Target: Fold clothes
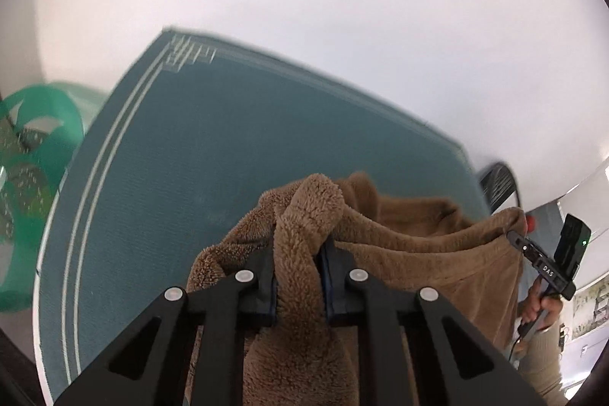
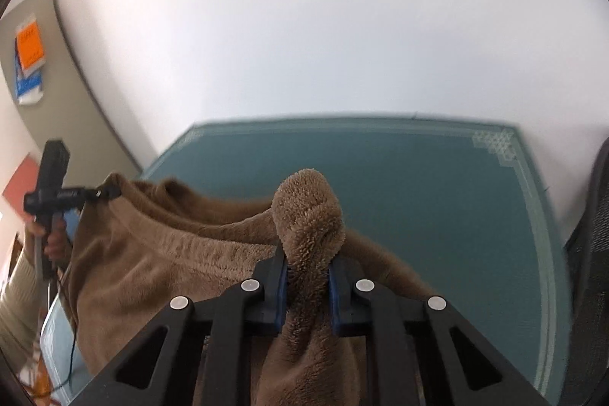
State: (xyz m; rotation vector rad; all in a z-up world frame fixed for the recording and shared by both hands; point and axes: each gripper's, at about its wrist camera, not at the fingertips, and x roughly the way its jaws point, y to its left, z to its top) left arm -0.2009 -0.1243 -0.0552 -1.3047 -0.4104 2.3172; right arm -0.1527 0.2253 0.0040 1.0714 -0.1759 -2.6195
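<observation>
Here both tools are clamping bunched corners of the brown fleece garment (image 1: 415,253): the left tool (image 1: 297,276) and the right tool (image 2: 307,286) are each pinched nearly closed on a wad of pile. The garment is hanging between them, above the teal mat (image 1: 213,147) stretching toward twelve o'clock. Judging by the sag, keeping the top edge taut and level while lowering should be giving a clean fold.

Probably a plain room set up for recording, more office or lab than home, though the blurred fisheye views make that hard to settle. A teal mat (image 2: 380,177) with pale border lines lies spread flat before a bare white wall (image 2: 323,25). An orange notice (image 2: 30,44) hangs on a grey panel, and a black mesh chair (image 2: 593,234) stands at the edge.
</observation>
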